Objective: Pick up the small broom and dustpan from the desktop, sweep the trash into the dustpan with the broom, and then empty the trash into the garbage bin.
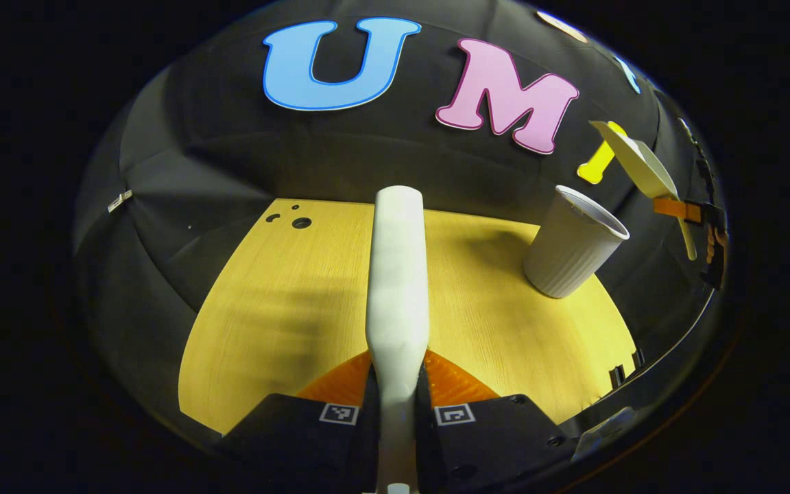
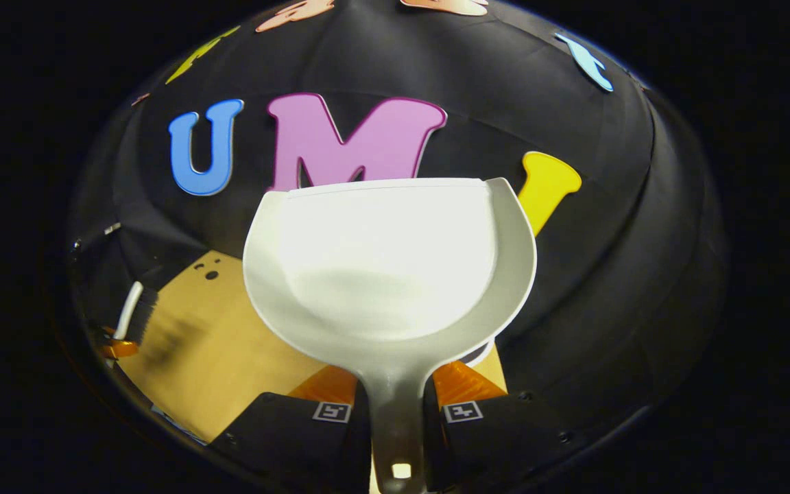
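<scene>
the left gripper [image 1: 395,405] is clamped on the white plastic broom handle [image 1: 396,274], held over the middle of the yellow wood-grain table [image 1: 285,309]. near the table's far right edge a ribbed white paper-cup garbage bin [image 1: 573,243] is seen in the left gripper view. the right gripper [image 2: 395,412] is closed on the neck of the white plastic dustpan [image 2: 388,261], raised off the table. no trash can be made out. the light bin could probably be knocked over if the pan gets tipped carelessly. the broom's dark bristles [image 2: 142,312] are caught from the right gripper view.
</scene>
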Motion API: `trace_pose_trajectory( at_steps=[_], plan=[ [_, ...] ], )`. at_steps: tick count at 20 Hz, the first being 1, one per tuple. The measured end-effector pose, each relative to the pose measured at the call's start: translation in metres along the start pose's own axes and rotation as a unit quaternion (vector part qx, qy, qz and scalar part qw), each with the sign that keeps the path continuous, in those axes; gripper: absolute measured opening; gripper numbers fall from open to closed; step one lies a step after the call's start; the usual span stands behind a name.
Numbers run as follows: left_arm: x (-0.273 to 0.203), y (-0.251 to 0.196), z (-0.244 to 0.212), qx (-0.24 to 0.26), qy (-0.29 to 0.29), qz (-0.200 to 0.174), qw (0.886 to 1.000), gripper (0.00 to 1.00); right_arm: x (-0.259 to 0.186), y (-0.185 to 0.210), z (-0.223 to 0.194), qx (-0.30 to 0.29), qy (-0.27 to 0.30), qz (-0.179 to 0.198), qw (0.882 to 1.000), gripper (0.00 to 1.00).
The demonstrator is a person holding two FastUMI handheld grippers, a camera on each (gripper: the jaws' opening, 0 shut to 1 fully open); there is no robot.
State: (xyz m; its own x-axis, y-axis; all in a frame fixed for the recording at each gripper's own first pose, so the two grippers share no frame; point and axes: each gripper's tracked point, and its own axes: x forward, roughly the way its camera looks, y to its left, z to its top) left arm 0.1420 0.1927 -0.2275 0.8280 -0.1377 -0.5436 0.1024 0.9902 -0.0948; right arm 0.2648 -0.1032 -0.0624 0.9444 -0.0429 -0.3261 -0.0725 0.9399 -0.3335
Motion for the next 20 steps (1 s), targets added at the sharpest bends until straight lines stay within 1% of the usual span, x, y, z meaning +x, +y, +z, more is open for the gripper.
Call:
trace_pose_trajectory(
  at_steps=[1, 4, 5, 6, 7, 9, 10, 11, 12, 13, 14, 16, 18, 19, 20],
  plan=[
    [0.001, 0.004, -0.003, 0.009, -0.004, 0.002, 1.0, 0.26, -0.01, 0.014, 0.0, -0.006, -0.01, 0.002, 1.0, 0.34],
    [0.007, 0.01, -0.01, 0.027, -0.016, 0.009, 0.999, 0.26, -0.044, 0.073, -0.015, 0.001, -0.019, 0.037, 0.999, 0.34],
    [0.008, 0.015, -0.014, 0.028, -0.019, 0.014, 0.999, 0.26, -0.051, 0.092, -0.024, 0.006, -0.013, 0.05, 0.999, 0.31],
    [0.007, 0.015, -0.018, 0.024, -0.021, 0.015, 0.999, 0.25, -0.054, 0.106, -0.035, 0.009, -0.003, 0.063, 0.998, 0.34],
    [0.007, 0.013, -0.022, 0.018, -0.022, 0.012, 1.0, 0.27, -0.057, 0.121, -0.044, 0.013, 0.006, 0.076, 0.997, 0.36],
    [0.01, 0.012, -0.036, 0.019, -0.016, 0.009, 1.0, 0.26, -0.063, 0.144, -0.064, 0.022, 0.023, 0.095, 0.995, 0.36],
    [0.013, 0.013, -0.044, 0.021, -0.009, 0.012, 1.0, 0.26, -0.063, 0.154, -0.076, 0.026, 0.032, 0.104, 0.994, 0.34],
    [0.016, 0.013, -0.052, 0.019, -0.002, 0.014, 1.0, 0.26, -0.062, 0.165, -0.091, 0.027, 0.043, 0.115, 0.992, 0.36],
    [0.019, 0.013, -0.059, 0.013, 0.004, 0.015, 1.0, 0.26, -0.063, 0.172, -0.11, 0.024, 0.058, 0.122, 0.991, 0.34],
    [0.022, 0.011, -0.069, 0.005, 0.013, 0.015, 1.0, 0.26, -0.063, 0.176, -0.129, 0.023, 0.074, 0.123, 0.989, 0.34],
    [0.026, 0.011, -0.079, -0.003, 0.025, 0.015, 1.0, 0.26, -0.061, 0.176, -0.15, 0.032, 0.093, 0.124, 0.987, 0.34],
    [0.034, 0.011, -0.099, -0.012, 0.052, 0.017, 0.998, 0.26, -0.059, 0.183, -0.193, 0.063, 0.141, 0.13, 0.979, 0.34],
    [0.044, 0.008, -0.118, -0.016, 0.081, 0.014, 0.997, 0.26, -0.055, 0.189, -0.237, 0.081, 0.186, 0.123, 0.972, 0.34],
    [0.051, 0.006, -0.125, -0.013, 0.093, 0.012, 0.996, 0.26, -0.051, 0.188, -0.257, 0.087, 0.203, 0.115, 0.968, 0.31],
    [0.057, 0.005, -0.13, -0.006, 0.104, 0.01, 0.995, 0.26, -0.049, 0.187, -0.276, 0.094, 0.221, 0.109, 0.965, 0.34]
  ],
)
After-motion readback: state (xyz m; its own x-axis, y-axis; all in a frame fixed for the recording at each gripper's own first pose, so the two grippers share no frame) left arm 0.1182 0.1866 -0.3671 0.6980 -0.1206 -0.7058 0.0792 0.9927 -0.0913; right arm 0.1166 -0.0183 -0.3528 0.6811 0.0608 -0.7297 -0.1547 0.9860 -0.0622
